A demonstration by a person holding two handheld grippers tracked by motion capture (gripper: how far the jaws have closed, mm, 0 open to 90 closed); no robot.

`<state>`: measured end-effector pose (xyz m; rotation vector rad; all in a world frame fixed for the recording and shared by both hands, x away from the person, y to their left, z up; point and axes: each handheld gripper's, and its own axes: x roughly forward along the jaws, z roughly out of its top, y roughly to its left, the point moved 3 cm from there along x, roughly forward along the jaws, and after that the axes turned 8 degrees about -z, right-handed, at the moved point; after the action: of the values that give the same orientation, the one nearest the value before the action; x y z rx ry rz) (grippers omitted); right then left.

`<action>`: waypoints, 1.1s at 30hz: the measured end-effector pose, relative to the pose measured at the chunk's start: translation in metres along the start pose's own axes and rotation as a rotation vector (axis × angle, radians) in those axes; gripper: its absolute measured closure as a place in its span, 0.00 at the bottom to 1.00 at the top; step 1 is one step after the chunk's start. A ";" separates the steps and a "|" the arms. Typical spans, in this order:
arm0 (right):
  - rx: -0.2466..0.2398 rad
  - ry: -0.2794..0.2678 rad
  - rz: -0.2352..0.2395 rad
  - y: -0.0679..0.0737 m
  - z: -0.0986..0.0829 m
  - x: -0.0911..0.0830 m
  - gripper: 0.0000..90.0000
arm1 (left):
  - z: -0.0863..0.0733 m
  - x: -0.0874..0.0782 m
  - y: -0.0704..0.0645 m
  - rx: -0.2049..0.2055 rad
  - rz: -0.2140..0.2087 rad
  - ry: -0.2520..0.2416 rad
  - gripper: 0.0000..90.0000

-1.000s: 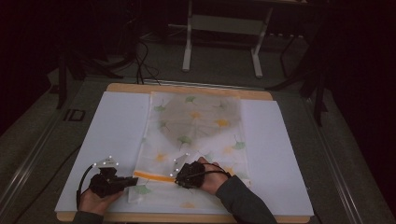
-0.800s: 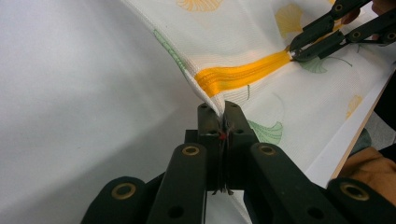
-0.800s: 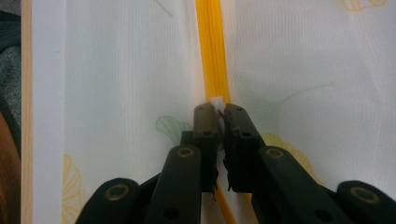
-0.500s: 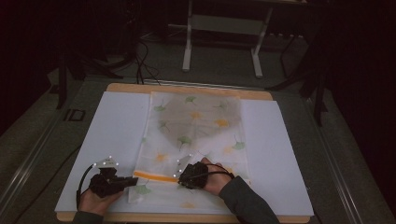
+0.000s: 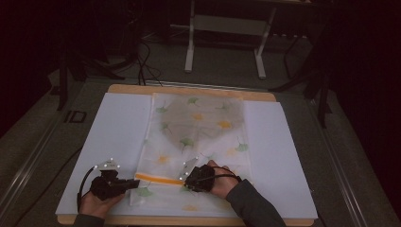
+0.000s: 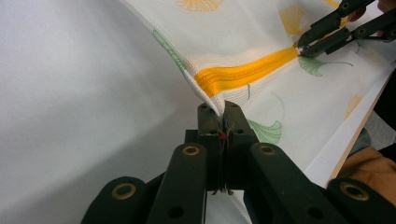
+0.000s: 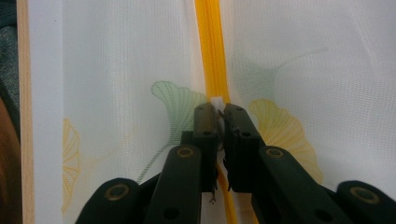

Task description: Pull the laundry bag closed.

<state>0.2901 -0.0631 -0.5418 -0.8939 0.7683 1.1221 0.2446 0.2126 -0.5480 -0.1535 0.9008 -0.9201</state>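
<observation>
While the mesh laundry bag [image 5: 196,142] is lying flat on the white table [image 5: 113,127], near edge toward the person, the left gripper [image 6: 218,112] is pinching the bag's near-left edge at the end of the orange zipper [image 6: 245,72], jaws pressed together on the fabric. The right gripper [image 7: 215,112] is closing on what looks like the white zipper pull [image 7: 216,101] further right. Bag is handling as light, limp and snag-prone, so I'd be gripping tape and pull, not open mesh.

Mesh bag [image 5: 198,137] on white table [image 5: 118,132], left gripper [image 5: 134,182] and right gripper [image 5: 187,182] at orange zipper [image 5: 158,178]
</observation>
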 end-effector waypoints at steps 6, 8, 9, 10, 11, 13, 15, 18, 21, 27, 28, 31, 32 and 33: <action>0.001 0.003 -0.001 -0.001 -0.003 -0.002 0.94 | 0.000 0.000 0.000 0.001 0.000 0.001 0.98; 0.000 0.004 -0.002 -0.001 -0.004 -0.002 0.94 | 0.000 0.000 0.000 0.000 0.000 0.001 0.98; 0.002 0.005 -0.003 -0.001 -0.005 -0.002 0.94 | 0.000 0.000 0.000 0.000 -0.001 0.001 0.98; 0.006 0.005 -0.002 -0.001 -0.006 -0.003 0.94 | 0.000 0.000 0.000 0.000 -0.001 0.001 0.98; 0.006 0.007 -0.002 -0.001 -0.006 -0.003 0.94 | 0.000 0.000 0.000 0.000 -0.001 0.001 0.98; 0.004 0.008 -0.002 -0.001 -0.007 -0.004 0.94 | 0.000 0.000 0.000 0.000 0.000 0.001 0.98; 0.004 0.008 -0.003 -0.001 -0.008 -0.004 0.94 | 0.000 0.000 0.000 0.000 0.000 0.001 0.98; 0.003 0.013 -0.003 -0.002 -0.009 -0.005 0.94 | 0.000 0.000 0.000 0.000 -0.001 0.001 0.98; 0.004 0.013 -0.003 -0.002 -0.011 -0.006 0.94 | 0.000 0.000 0.000 0.000 0.000 0.001 0.98; 0.003 0.016 -0.003 -0.002 -0.014 -0.007 0.94 | 0.000 0.000 0.000 0.000 0.000 0.002 0.98; 0.006 0.015 -0.003 -0.002 -0.014 -0.008 0.94 | 0.000 0.000 0.000 0.000 0.000 0.002 0.98; 0.005 0.021 -0.002 -0.003 -0.017 -0.009 0.94 | 0.000 0.000 0.000 0.001 0.000 0.002 0.98; 0.004 0.022 -0.002 -0.003 -0.017 -0.009 0.94 | 0.000 0.000 0.000 0.001 0.000 0.002 0.98; 0.004 0.022 -0.002 -0.003 -0.017 -0.009 0.94 | 0.000 0.000 0.000 0.000 0.000 0.001 0.98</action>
<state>0.2894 -0.0825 -0.5408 -0.9046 0.7880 1.1102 0.2446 0.2129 -0.5481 -0.1532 0.9020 -0.9207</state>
